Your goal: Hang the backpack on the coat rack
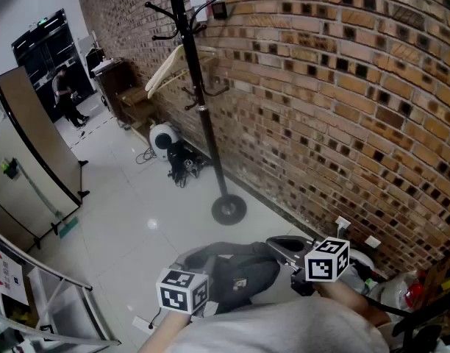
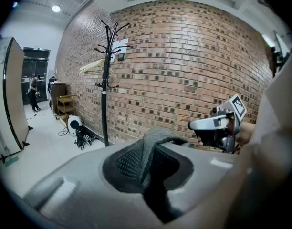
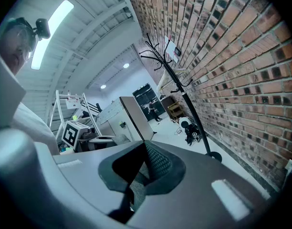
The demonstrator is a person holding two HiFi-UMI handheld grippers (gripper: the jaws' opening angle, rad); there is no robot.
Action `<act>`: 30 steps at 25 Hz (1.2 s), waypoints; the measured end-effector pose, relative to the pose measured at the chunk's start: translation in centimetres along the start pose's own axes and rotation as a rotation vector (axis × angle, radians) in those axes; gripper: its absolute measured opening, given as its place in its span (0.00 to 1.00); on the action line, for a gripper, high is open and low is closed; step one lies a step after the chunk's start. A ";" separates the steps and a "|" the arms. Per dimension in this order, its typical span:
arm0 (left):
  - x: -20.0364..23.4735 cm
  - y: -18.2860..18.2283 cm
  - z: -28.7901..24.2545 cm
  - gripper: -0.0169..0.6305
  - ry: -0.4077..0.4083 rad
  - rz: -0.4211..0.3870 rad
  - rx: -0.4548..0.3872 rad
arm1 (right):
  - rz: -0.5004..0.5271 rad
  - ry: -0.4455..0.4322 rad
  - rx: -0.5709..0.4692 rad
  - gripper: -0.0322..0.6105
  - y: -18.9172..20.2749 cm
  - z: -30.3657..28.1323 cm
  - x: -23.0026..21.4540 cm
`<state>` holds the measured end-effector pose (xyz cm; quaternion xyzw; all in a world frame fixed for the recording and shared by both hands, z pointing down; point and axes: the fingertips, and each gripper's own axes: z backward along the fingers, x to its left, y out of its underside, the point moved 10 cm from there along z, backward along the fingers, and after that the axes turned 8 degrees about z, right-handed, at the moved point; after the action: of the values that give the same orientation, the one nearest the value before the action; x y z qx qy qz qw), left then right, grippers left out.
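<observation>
The left gripper [image 2: 148, 175] is pinching the grey strap [image 2: 155, 140] of the backpack [image 1: 236, 271]. The right gripper [image 3: 136, 180] is clamping down on its mesh strap [image 3: 158, 161]. The backpack is being held between both grippers, close in front of the person. The coat rack [image 1: 203, 109] is standing well beyond it on the floor [image 1: 137, 204], just beside the brick wall [image 1: 343, 87].

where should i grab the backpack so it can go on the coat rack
By its straps, from the person's side: the backpack is soft and sags; left gripper is shut on a grey strap, right gripper on a mesh-backed strap, likely leaving a loop for the coat rack.
</observation>
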<state>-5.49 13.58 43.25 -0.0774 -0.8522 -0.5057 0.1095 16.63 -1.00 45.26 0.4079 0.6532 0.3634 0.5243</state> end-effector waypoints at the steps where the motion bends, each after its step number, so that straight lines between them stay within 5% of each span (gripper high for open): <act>1: 0.9 -0.3 -0.5 0.08 -0.001 0.004 -0.002 | 0.000 0.003 0.003 0.05 -0.2 -0.7 -0.5; 9: 9.0 -4.9 -6.0 0.08 0.031 0.013 -0.001 | -0.015 0.063 0.016 0.05 -3.9 -8.2 -5.6; 22: 23.4 -19.5 -16.8 0.08 0.111 -0.093 0.016 | -0.066 0.112 -0.008 0.05 -13.7 -24.2 -15.3; 30: 30.1 -27.1 -23.1 0.08 0.123 -0.144 -0.006 | -0.126 0.171 -0.061 0.05 -16.1 -28.3 -21.0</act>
<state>-38.60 -19.03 39.08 0.0152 -0.8458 -0.5185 0.1249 -11.16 -27.99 44.19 0.3173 0.7086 0.3830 0.5005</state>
